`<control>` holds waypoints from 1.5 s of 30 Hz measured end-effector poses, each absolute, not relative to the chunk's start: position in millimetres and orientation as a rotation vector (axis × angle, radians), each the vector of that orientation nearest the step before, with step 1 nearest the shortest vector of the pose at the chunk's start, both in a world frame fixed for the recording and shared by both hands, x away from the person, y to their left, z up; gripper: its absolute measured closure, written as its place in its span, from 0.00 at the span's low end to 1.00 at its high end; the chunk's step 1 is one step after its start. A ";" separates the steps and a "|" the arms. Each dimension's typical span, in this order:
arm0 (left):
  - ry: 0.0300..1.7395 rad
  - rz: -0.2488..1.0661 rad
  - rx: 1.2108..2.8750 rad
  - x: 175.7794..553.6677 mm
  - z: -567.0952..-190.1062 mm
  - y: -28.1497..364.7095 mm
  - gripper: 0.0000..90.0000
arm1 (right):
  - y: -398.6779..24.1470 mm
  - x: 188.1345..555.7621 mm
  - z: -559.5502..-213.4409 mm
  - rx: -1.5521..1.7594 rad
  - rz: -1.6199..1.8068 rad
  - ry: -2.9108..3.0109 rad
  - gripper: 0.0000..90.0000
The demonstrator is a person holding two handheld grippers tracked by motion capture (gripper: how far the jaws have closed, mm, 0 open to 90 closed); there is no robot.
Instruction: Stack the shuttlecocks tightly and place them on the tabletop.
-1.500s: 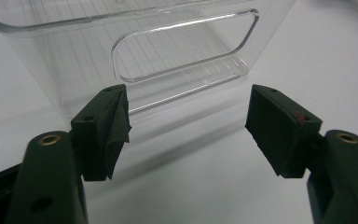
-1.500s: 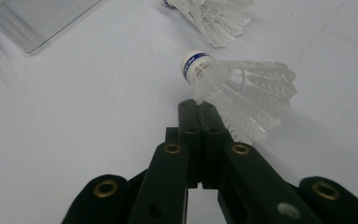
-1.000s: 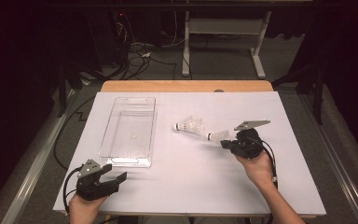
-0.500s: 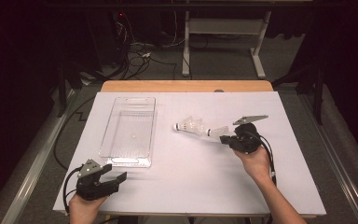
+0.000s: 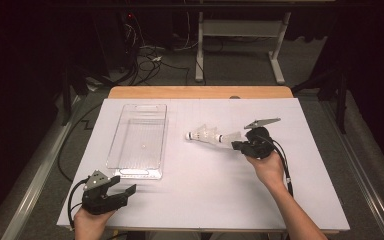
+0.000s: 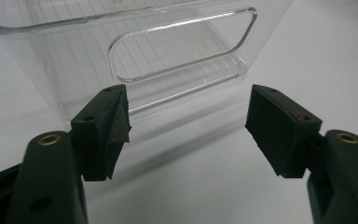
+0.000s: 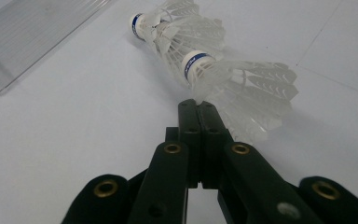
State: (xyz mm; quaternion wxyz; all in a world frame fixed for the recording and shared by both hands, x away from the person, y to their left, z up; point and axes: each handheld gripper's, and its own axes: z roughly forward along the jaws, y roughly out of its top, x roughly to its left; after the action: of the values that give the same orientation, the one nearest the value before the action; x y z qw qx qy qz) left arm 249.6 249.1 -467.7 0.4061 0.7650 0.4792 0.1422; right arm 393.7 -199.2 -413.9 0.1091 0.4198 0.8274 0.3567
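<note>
Two white feather shuttlecocks lie end to end right of the table's middle. The far one (image 5: 201,134) (image 7: 168,23) rests on the white tabletop with its cork pointing left. The near one (image 5: 229,137) (image 7: 242,79) has its blue-banded cork pushed into the far one's skirt. My right gripper (image 5: 237,145) (image 7: 198,106) is shut, its tips pinching a feather at the edge of the near shuttlecock. At the table's front left corner my left gripper (image 5: 125,187) (image 6: 189,126) stands open with nothing between its pads, facing the short handle end of the clear plastic tray (image 5: 116,165) (image 6: 182,42).
The clear tray's corner (image 7: 23,42) lies left of the shuttlecocks. A white sheet (image 5: 205,200) covers the wooden table, whose bare far edge (image 5: 200,92) shows. Cables and desk legs stand on the floor behind.
My right gripper has moved left with the near shuttlecock, bringing it against the far one. The left gripper has stayed still.
</note>
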 end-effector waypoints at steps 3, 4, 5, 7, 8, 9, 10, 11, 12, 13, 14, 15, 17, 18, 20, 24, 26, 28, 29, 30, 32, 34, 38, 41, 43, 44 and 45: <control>1.209 0.358 1.929 249.6 -467.7 249.2 0.34 | -196.0 396.6 -414.6 1.240 1.052 2.433 1.00; 1.209 0.358 1.930 249.6 -467.7 249.2 0.34 | -195.3 397.5 -415.1 1.237 1.049 2.436 1.00; 1.208 0.358 1.931 249.6 -467.8 249.1 0.34 | -194.1 398.4 -415.5 1.240 1.049 2.435 1.00; 1.208 0.358 1.929 249.7 -467.8 248.9 0.35 | -192.2 400.2 -416.5 1.237 1.051 2.438 1.00; 1.207 0.358 1.932 249.7 -467.8 249.1 0.35 | -191.3 400.9 -416.9 1.237 1.048 2.440 1.00; 1.207 0.358 1.932 249.7 -467.8 249.1 0.34 | -191.3 400.9 -416.9 1.237 1.048 2.440 1.00; 1.208 0.358 1.931 249.7 -467.8 249.2 0.35 | -189.5 402.2 -417.3 1.238 1.049 2.441 1.00; 1.208 0.358 1.931 249.8 -467.8 249.1 0.35 | -188.7 402.9 -417.6 1.234 1.049 2.442 1.00; 1.209 0.358 1.928 249.8 -467.9 248.9 0.35 | -187.9 403.5 -417.7 1.233 1.045 2.445 1.00; 1.208 0.358 1.929 249.8 -467.9 248.7 0.35 | -187.1 404.2 -417.9 1.233 1.043 2.448 1.00; 1.207 0.358 1.930 249.8 -467.9 248.7 0.34 | -186.4 404.8 -418.2 1.233 1.042 2.448 1.00; 1.207 0.358 1.930 249.8 -467.9 248.7 0.35 | -185.9 405.5 -418.3 1.233 1.040 2.450 1.00; 1.209 0.358 1.929 249.7 -467.9 248.9 0.35 | -185.0 407.0 -418.7 1.235 1.044 2.451 1.00; 1.208 0.358 1.932 249.8 -467.9 249.1 0.34 | -184.5 407.6 -418.7 1.232 1.042 2.452 1.00; 1.207 0.358 1.930 249.9 -468.0 248.9 0.34 | -183.3 408.7 -418.8 1.230 1.048 2.452 1.00; 1.206 0.355 1.933 250.0 -467.9 248.4 0.35 | -180.7 409.8 -418.6 1.233 1.048 2.456 1.00; 1.205 0.357 1.935 249.9 -468.1 248.0 0.34 | -179.8 410.3 -418.5 1.231 1.048 2.460 1.00; 1.206 0.357 1.935 249.8 -468.1 247.9 0.35 | -179.1 410.8 -419.0 1.230 1.053 2.460 1.00; 1.206 0.356 1.935 249.9 -468.1 247.9 0.34 | -178.9 411.3 -419.5 1.228 1.055 2.461 1.00; 1.206 0.356 1.934 249.9 -468.2 247.9 0.34 | -178.7 411.7 -419.9 1.230 1.051 2.464 1.00; 1.206 0.357 1.935 250.1 -468.3 247.8 0.34 | -178.1 412.7 -420.8 1.230 1.054 2.467 1.00; 1.208 0.356 1.936 250.2 -468.4 247.6 0.34 | -177.4 413.3 -421.7 1.234 1.054 2.470 1.00; 1.207 0.355 1.936 250.3 -468.5 247.7 0.34 | -174.9 415.1 -424.4 1.231 1.057 2.476 1.00; 1.209 0.356 1.934 250.1 -468.4 247.7 0.34 | -173.0 416.4 -425.5 1.231 1.061 2.481 1.00; 1.207 0.355 1.934 250.2 -468.4 247.7 0.34 | -171.7 417.3 -425.7 1.228 1.064 2.484 1.00; 1.208 0.355 1.934 250.2 -468.5 247.7 0.34 | -171.0 417.7 -425.6 1.223 1.063 2.488 1.00; 1.208 0.355 1.935 250.3 -468.5 247.6 0.34 | -170.0 418.0 -425.4 1.224 1.067 2.487 1.00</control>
State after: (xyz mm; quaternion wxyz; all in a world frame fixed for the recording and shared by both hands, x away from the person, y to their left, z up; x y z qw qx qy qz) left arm 250.3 247.6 -468.5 0.4046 0.7666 0.4784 0.1404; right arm 418.0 -170.0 -425.4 0.0858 0.4105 0.8343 0.3578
